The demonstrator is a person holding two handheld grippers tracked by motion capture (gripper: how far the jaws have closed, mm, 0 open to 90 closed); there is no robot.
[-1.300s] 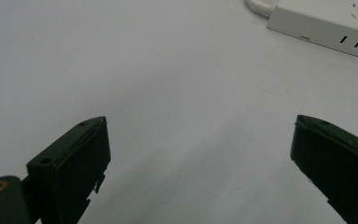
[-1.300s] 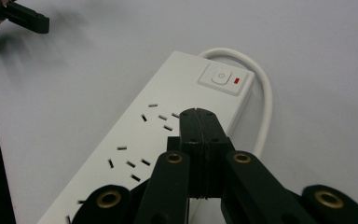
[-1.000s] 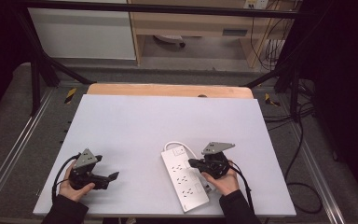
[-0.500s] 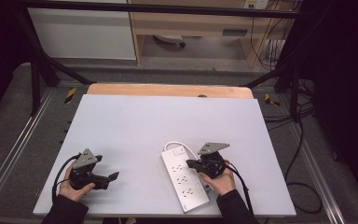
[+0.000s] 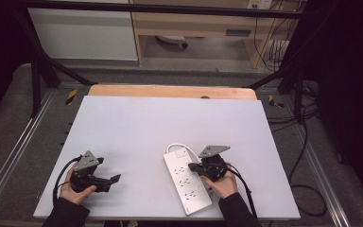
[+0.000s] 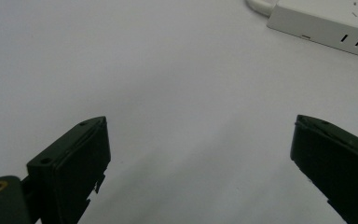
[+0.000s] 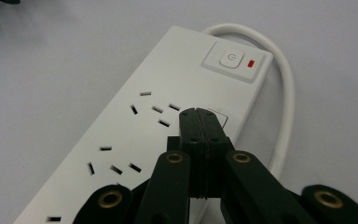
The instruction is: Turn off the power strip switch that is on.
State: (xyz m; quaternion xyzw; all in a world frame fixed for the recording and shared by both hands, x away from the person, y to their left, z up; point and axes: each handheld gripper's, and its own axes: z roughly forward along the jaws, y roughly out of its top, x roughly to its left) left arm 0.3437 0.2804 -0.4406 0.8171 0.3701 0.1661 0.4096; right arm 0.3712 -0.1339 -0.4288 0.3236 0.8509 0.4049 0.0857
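A white power strip lies at the front right of the white table, its cable looping out of its far end. My right gripper hovers over the strip's far half, jaws shut with nothing between them. In the right gripper view the closed tips sit just short of the strip's switch with its red mark, above the strip's socket slots. My left gripper rests at the front left, jaws open and empty. In the left gripper view its jaws stand wide over bare table, the power strip far off.
The white tabletop stretches bare to a wooden strip at its far edge. Metal rails run along both sides. Black cables lie on the floor to the right.
My right gripper has shifted slightly left and forward over the power strip. The left gripper has stayed where it was.
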